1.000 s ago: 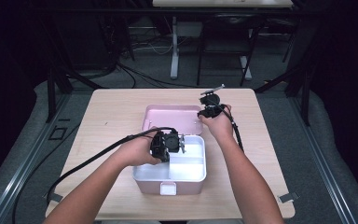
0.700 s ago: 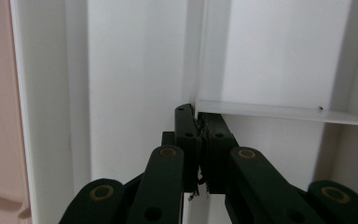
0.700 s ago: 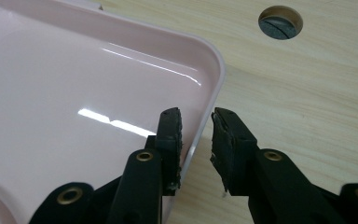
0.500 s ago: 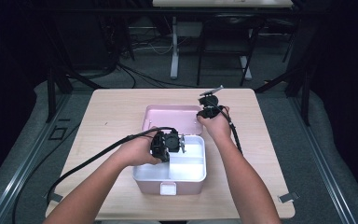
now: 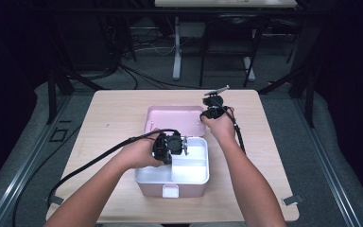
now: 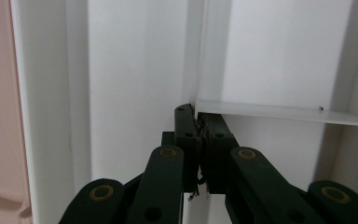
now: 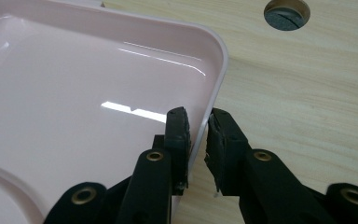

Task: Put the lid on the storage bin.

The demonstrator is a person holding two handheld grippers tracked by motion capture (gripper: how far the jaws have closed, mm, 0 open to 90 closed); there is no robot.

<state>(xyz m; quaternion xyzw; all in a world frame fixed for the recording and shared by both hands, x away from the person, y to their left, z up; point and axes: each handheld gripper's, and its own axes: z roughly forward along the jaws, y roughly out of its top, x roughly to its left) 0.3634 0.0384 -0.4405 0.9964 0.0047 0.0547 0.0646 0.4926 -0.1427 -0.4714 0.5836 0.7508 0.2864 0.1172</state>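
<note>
A pink box (image 5: 170, 188) stands on the wooden table (image 5: 108, 113), with its pink lid (image 5: 172, 118) thrown open flat behind it. Inside sits a white divided tray (image 5: 191, 166). My left gripper (image 5: 182, 144) reaches into the tray's back part. In the left gripper view it (image 6: 199, 122) is shut on the top edge of a thin white divider wall (image 6: 270, 111). My right gripper (image 5: 203, 117) is at the lid's right rim. Its jaws (image 7: 196, 127) have just been closing, one pad inside the lid (image 7: 74, 93) and one outside, pinching the rim.
A round cable hole (image 7: 286, 13) is cut into the table (image 7: 307, 93) just beyond the lid's corner. Black cables trail from both grippers, the left one (image 5: 90, 163) toward the table's front left. Dark frames and a stand rise behind the table.
The right gripper's jaws have drawn in on the lid's rim. Both hands stay where they were, and the box and lid have not moved.
</note>
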